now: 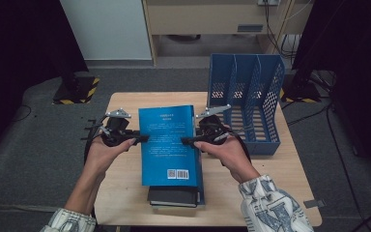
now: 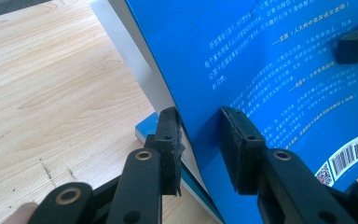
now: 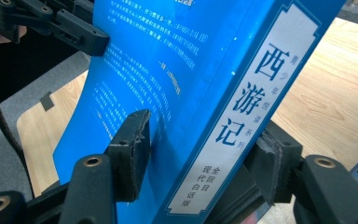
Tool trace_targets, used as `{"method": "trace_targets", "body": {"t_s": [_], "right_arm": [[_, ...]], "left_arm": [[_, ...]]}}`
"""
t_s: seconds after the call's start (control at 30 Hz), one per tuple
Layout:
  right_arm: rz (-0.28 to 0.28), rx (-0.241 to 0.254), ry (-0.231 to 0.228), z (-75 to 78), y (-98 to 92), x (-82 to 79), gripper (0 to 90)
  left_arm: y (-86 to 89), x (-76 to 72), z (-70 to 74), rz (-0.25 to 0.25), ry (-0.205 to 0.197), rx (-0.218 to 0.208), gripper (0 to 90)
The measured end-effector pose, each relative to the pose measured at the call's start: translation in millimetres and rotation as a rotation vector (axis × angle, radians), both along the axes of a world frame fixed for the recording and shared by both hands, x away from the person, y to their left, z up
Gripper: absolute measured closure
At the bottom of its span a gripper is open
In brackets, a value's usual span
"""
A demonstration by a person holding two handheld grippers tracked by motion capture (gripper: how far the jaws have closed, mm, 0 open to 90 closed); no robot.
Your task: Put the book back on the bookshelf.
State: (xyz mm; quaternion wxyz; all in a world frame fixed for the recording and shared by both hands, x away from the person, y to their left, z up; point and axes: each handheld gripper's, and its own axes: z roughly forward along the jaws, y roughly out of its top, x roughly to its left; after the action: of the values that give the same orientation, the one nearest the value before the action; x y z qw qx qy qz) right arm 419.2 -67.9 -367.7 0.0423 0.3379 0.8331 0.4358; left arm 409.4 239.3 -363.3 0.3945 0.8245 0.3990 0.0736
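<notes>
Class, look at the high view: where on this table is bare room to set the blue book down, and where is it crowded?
Free: the bare wood left of the book stack, out to the table edge, and the front right corner below the file rack. Crowded: the middle, where both hand-held grippers grip the blue book, and the rack's corner.

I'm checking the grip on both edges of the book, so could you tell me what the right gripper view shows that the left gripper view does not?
The right gripper view shows the blue book's pale spine label with large printed characters, clamped between the right gripper's pads, and the left gripper at the far edge. The left gripper view instead shows the page block's white fore edge, a barcode and QR code on the cover, and a second blue book beneath. Both share the blue cover with white text and the wooden table.
</notes>
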Motion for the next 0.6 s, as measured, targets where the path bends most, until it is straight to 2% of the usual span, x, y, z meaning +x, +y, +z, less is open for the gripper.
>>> {"method": "trace_targets", "body": {"t_s": [0.23, 0.4, 0.6], "right_arm": [[0.021, -0.006, -0.006, 6.2, 3.2, 4.8, 44.1], [0.023, 0.008, -0.004, 10.9, 3.4, 8.6, 47.3], [-0.004, 0.019, -0.059, 23.3, 5.4, 12.7, 51.8]], "left_arm": [[1.8, -0.4, 1.4, -0.009, 0.002, -0.008, 68.6], [2.4, 2.0, 5.7, -0.003, -0.013, -0.005, 68.8], [0.7, 9.6, 18.6, 0.010, -0.045, 0.008, 69.7]]}}
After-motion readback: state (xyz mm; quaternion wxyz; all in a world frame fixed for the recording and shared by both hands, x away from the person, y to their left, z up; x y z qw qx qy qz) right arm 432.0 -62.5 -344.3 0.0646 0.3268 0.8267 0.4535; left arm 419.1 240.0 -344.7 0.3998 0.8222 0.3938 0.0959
